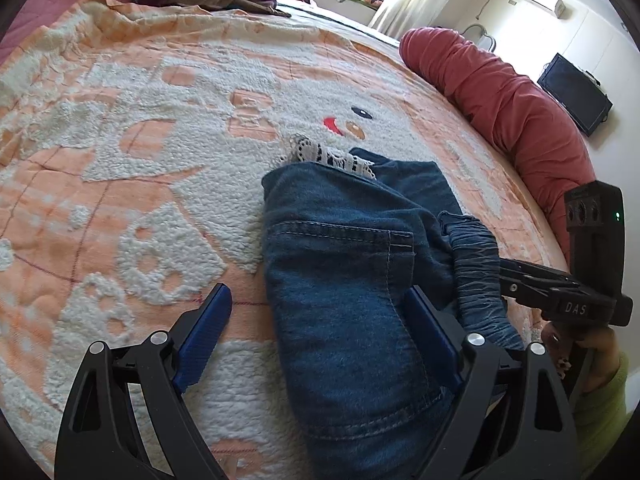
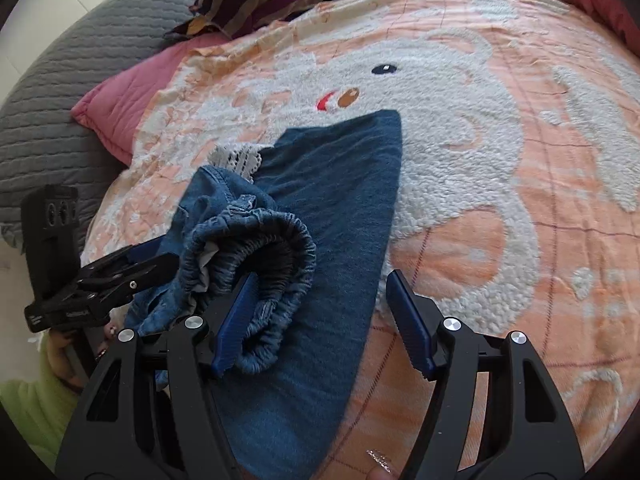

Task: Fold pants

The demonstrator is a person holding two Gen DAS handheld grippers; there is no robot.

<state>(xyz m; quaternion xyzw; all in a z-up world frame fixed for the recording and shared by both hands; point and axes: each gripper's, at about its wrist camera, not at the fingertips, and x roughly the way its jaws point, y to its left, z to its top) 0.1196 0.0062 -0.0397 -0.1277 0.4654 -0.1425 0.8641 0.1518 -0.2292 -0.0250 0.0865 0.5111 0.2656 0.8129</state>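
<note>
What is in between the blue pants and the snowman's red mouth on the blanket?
A strip of white lace pokes out at the far edge of the pants. Past it, only fluffy white blanket reaches the red mouth. The left wrist view shows this best.

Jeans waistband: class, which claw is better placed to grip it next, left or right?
Right. The right claw is open with one finger already against the bunched waistband, so closing should catch it. The left claw, also open, straddles the back pocket, with the waistband outside its fingers.
</note>
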